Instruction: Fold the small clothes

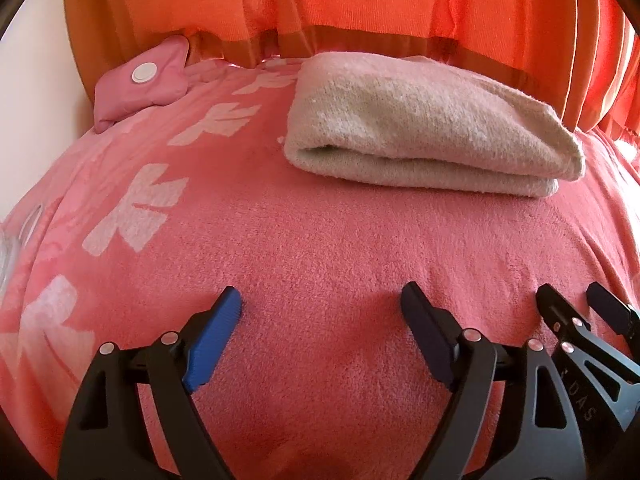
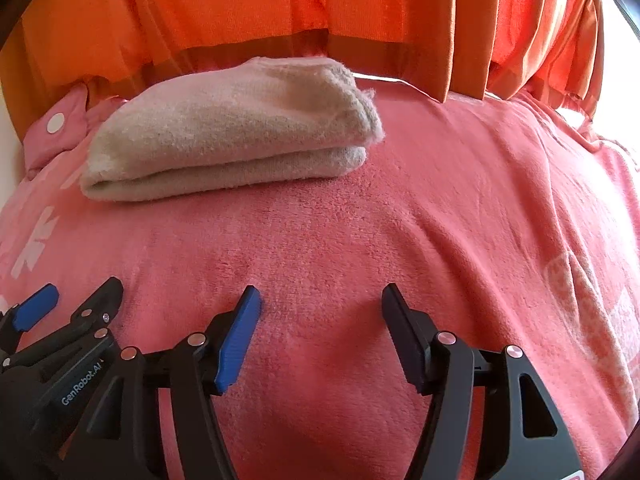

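Note:
A folded beige towel lies on the pink fleece blanket, well ahead of both grippers; in the right wrist view the same towel sits at the upper left. My left gripper is open just above the blanket, nothing between its fingers. My right gripper is open too, with only blanket between its fingers. The two grippers are side by side: the right gripper shows at the lower right of the left wrist view, the left gripper at the lower left of the right wrist view.
A small pink pouch with a white round snap lies at the blanket's far left. Orange curtains hang right behind the towel. The blanket carries white flower prints on the left. A white wall borders the left side.

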Available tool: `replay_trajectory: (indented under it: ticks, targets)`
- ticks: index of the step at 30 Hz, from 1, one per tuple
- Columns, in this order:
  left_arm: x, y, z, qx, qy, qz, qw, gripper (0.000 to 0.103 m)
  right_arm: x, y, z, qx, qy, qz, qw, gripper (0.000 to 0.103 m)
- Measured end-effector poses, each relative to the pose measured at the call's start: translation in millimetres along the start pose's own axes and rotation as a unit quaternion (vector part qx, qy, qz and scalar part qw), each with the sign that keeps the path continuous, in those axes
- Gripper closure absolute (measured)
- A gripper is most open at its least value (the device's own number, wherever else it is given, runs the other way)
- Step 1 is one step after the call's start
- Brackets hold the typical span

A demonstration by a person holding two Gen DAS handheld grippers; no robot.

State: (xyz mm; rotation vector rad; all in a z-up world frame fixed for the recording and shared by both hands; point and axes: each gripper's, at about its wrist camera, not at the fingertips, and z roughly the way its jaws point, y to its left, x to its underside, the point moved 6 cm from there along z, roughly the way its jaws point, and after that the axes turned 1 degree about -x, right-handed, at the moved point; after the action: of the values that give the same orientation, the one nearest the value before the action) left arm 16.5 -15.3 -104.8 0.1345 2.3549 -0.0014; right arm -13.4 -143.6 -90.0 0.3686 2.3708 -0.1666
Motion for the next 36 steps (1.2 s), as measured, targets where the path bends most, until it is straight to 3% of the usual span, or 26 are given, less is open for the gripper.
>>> replay_trajectory:
  ticks: [10,36]
  targets:
    - [0,-1,-1,-0.008,-0.002,-0.002,1.0,0.023,-1,12,-6,-0.005,-0.015,-0.029,0.999,0.041]
    - [-1,2,-1,-0.01,-0.005,0.007,0.9999,0.025,0,8,-5,-0.008,-0.012,-0.023,1.0,0.041]
